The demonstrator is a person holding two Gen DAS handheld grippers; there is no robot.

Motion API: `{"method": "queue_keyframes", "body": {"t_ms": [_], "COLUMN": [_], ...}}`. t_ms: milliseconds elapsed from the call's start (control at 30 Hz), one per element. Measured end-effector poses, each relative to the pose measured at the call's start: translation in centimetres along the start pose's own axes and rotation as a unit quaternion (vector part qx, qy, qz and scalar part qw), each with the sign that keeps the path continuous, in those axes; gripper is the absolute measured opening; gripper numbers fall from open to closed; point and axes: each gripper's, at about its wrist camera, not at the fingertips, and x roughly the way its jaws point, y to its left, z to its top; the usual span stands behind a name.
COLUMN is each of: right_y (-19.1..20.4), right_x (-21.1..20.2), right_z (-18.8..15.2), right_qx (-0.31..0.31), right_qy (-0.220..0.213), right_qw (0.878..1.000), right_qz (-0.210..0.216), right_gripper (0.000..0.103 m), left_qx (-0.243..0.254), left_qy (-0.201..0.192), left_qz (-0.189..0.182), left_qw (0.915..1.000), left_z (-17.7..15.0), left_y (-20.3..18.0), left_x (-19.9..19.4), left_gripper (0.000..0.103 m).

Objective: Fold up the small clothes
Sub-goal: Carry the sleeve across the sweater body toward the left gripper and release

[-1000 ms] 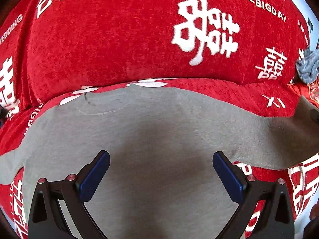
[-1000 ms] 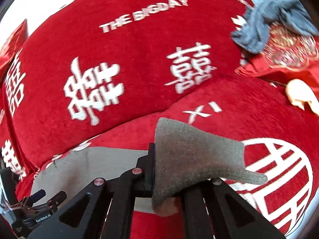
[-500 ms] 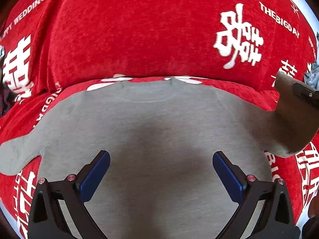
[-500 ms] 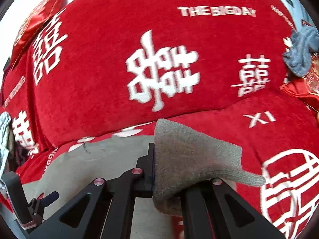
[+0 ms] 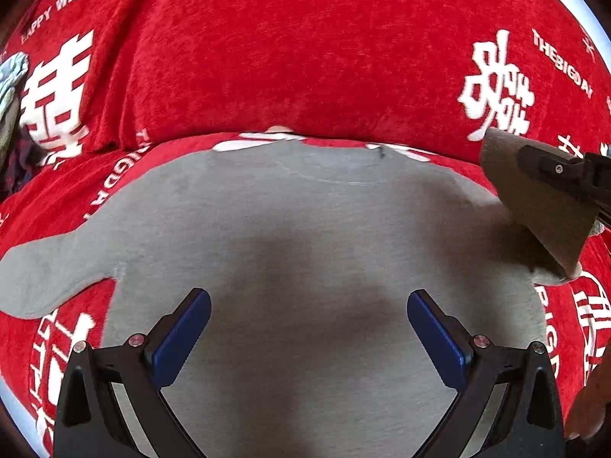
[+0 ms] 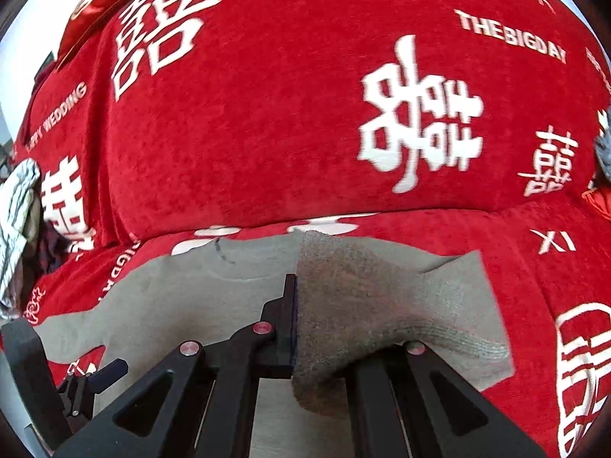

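Red sofa cover [image 5: 290, 57] with white wedding lettering, daylit

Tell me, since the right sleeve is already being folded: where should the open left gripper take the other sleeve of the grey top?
Grip the left sleeve at its cuff end, coming from the outer side, beyond the cuff. It lies flat and spread out from the grey top on the red cover, so its free end is the easiest to pinch. The left gripper hangs open over the body.
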Motion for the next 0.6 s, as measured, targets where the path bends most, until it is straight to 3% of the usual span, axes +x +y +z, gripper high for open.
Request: {"method": "queue_keyframes", "body": {"t_ms": [400,600], "right_y": [9.5,12.3], "right_x": [4.0,7.3], "right_z": [-1.0,-2.5], "right_qx": [-0.066,-0.104], "right_qy": [0.031,0.060], "right_qw": [0.997,0.993], "right_qz": [0.011,-0.017], "right_gripper": [0.004,0.004], "left_qx": [-0.042,-0.067], "left_qy": [-0.004,-0.003], "left_qz": [0.014,0.012], "left_qw": [0.9990,0.9977], "left_z": [-0.8,-1.5], "left_y": [6.5,9.4], "left_x": [-1.2,-1.8], "left_gripper": [0.103,0.103]}}
